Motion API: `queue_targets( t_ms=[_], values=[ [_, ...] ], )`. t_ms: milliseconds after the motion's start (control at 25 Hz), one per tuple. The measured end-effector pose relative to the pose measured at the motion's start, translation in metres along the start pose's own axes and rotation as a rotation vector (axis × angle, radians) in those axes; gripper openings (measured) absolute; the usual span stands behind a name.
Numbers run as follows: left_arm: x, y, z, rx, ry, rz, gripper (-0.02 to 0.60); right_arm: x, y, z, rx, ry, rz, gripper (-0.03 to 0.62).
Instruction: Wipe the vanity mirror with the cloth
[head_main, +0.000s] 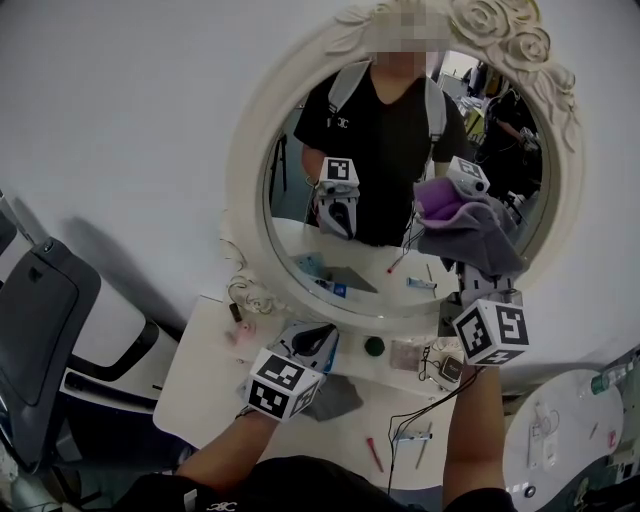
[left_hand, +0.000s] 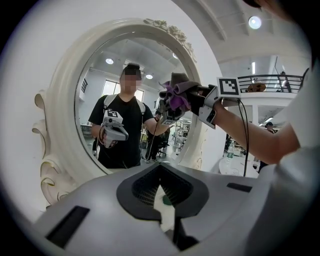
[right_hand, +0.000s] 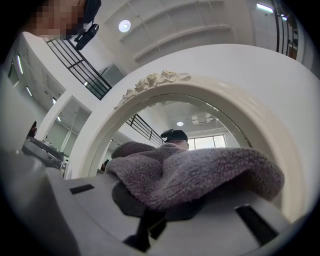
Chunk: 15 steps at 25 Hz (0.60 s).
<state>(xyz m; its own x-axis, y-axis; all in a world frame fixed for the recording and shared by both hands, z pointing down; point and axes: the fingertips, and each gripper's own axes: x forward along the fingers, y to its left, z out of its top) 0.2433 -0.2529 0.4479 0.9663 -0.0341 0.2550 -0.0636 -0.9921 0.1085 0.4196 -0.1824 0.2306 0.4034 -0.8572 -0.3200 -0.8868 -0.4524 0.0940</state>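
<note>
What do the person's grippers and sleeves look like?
Both left gripper and right gripper are pale grey with black jaw recesses, each bearing a white cube of black square markers. A thin black cable trails from the right one. The shirt is black, short-sleeved.

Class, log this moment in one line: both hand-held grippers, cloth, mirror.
left hand-held gripper: shut, empty | right hand-held gripper: shut on cloth | cloth: up at vanity mirror glass, right side
</note>
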Motion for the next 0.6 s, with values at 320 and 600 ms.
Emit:
queue_targets(
  t_ms=[320, 600],
  values=[
    [0.0, -0.008, -0.003, 0.008, 0.01, -0.013, 0.0, -0.015, 0.005, -0.05, 0.017, 0.068, -0.009, 0.029],
    [0.0, -0.019, -0.003, 0.023, 0.009, -0.025, 0.0, -0.021, 0.008, -0.077, 0.03, 0.146, -0.001, 0.029]
  ],
)
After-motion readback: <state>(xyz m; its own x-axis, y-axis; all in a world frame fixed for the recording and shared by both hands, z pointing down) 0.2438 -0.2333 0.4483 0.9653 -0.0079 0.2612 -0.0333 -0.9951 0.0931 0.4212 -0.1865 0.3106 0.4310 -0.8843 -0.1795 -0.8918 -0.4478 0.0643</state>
